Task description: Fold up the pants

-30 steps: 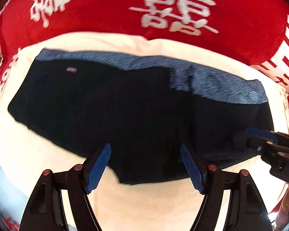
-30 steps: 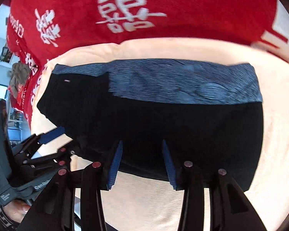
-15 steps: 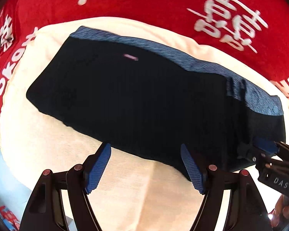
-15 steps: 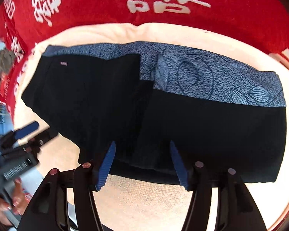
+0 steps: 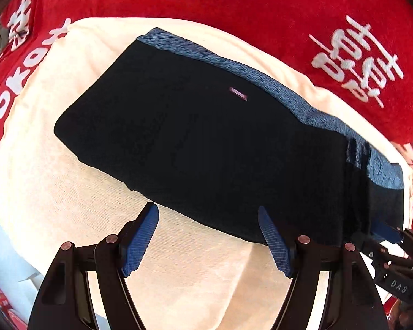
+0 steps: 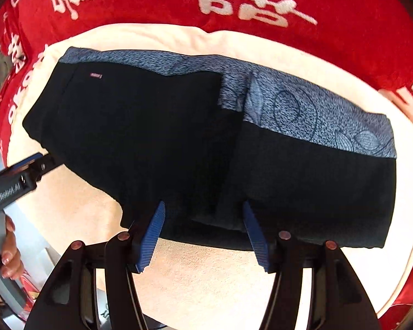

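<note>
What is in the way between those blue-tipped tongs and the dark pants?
Nothing visible. The left tongs and right tongs hang open at the near edge of the pants, with only bare cream towel beneath them.

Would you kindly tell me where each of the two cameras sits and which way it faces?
Left wrist: rides the left gripper, facing the black pants with blue patterned waistband on the cream towel; open jaws and the right gripper show.
Right wrist: rides the right gripper, facing the pants' near hem; open jaws, the left gripper and a hand show.
Shared: pants, towel, red printed cloth.
</note>
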Tool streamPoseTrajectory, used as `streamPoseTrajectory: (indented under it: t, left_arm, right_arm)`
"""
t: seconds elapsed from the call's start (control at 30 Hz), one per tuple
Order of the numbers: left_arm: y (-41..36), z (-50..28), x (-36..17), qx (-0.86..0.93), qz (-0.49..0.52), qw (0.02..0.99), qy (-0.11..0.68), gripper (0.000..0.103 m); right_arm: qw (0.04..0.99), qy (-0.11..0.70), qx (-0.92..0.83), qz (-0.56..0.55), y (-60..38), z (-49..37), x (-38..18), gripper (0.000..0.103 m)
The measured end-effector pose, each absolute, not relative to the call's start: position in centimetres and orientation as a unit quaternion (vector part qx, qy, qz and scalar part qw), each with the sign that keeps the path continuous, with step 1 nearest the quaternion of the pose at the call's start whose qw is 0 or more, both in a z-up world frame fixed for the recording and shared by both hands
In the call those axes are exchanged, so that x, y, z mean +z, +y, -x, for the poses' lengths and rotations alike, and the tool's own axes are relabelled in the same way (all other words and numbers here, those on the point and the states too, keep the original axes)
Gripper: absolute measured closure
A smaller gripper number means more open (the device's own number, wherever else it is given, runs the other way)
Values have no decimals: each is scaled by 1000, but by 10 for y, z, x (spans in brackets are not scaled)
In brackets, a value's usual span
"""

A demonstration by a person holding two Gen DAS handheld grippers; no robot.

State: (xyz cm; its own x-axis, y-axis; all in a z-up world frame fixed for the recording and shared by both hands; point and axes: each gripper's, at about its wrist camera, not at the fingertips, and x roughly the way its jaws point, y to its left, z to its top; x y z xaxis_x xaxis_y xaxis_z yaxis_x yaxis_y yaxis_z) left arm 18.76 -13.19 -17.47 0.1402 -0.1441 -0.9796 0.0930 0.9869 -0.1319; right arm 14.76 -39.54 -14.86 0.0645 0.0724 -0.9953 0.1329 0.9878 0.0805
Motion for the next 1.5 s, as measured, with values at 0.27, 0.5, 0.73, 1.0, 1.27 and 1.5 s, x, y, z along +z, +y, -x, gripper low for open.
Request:
streamPoseTrajectory:
  t: [0.27,0.5,0.73,1.0,1.27,1.5]
  left_arm:
    - [-79,-191,-175,-87,128,760,631,27]
    - [-42,-191,-184,-54,193,755,625,27]
    - [-18,-194,-196,-52,271,747,605,27]
    - [-2,-203,-215,-88,354,741,564,27]
    - [-23,-223,-193,-127,358,761,526,26]
    - [-33,-242,-214,-83,324,758,561,19]
  right_arm:
    - [733,677,-15,-55,-387,-143,-148,39]
    - [730,682,-16,-42,-384,-145,-151,39]
    - [742,669,6,-48,-376,-147,-146,39]
    - [742,668,17,-50,-379,-149,-157,39]
    - [743,667,20,-52,-378,-146,-159,39]
    - [742,668,22,-55,-379,-150,-160,39]
